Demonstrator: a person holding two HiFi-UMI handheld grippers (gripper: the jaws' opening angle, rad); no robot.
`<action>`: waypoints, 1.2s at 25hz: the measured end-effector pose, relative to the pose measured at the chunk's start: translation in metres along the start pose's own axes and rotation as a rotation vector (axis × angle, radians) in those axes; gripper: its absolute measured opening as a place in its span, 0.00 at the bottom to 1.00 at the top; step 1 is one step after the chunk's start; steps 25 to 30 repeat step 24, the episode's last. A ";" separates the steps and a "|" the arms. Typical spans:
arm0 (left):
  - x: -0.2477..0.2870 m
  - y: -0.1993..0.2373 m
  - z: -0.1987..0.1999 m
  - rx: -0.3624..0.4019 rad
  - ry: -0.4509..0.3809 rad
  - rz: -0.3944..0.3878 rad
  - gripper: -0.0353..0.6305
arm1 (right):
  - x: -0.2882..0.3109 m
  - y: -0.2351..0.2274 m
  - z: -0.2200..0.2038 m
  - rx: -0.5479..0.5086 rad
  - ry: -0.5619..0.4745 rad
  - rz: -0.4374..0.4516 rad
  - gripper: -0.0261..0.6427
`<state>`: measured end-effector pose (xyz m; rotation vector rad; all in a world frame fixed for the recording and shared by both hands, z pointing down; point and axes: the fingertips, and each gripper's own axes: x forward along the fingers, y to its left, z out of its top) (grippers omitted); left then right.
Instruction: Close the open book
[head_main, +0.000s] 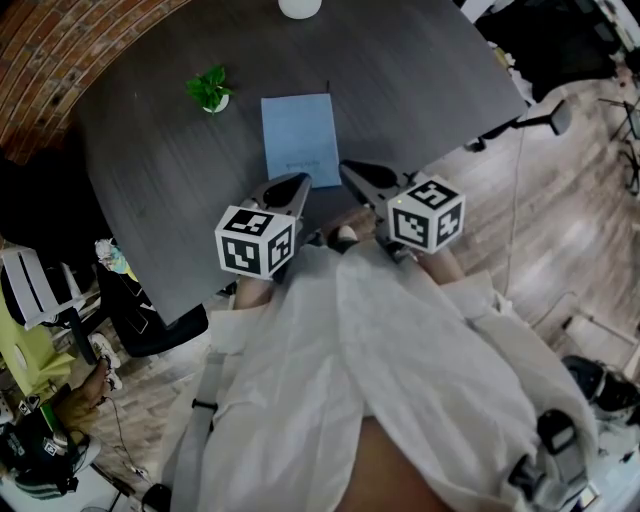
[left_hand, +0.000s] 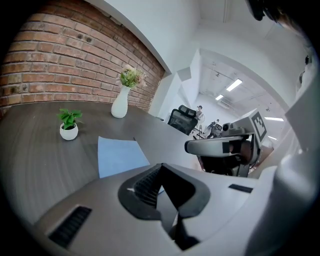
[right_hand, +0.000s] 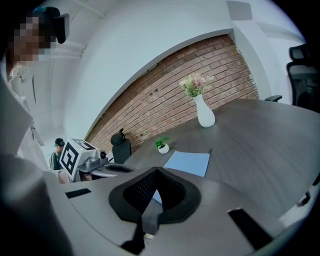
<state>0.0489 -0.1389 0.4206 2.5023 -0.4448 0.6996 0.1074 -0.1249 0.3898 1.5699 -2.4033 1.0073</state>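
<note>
Two claws, both shut and empty: the left claw (head_main: 298, 182) and the right claw (head_main: 352, 170) each hold their jaws pressed together with nothing between them. The book (head_main: 300, 138) lies flat on the table (head_main: 150, 200), just ahead of both tips and in the gap between them. Its long axis runs straight away from you. Your left tip sits at the book's near edge, close to the left corner; whether it touches cannot be told. Your right tip stands just beside the near right corner. Only one plain blue cover shows and no pages, so the book appears shut already. A plant (head_main: 210, 92) stands ahead and to the left of the left claw. A vase (head_main: 300, 8) stands well past the book's far edge. Nothing lies between either claw and the book.
</note>
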 end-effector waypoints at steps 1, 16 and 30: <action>0.000 0.000 0.000 -0.001 0.000 0.000 0.06 | 0.000 0.000 0.000 0.000 0.001 0.000 0.05; -0.003 0.005 0.000 -0.014 -0.009 0.000 0.06 | 0.004 -0.002 -0.001 -0.001 0.013 -0.007 0.05; -0.001 0.011 -0.001 -0.022 0.002 0.003 0.06 | 0.009 -0.004 0.004 0.015 -0.005 -0.012 0.05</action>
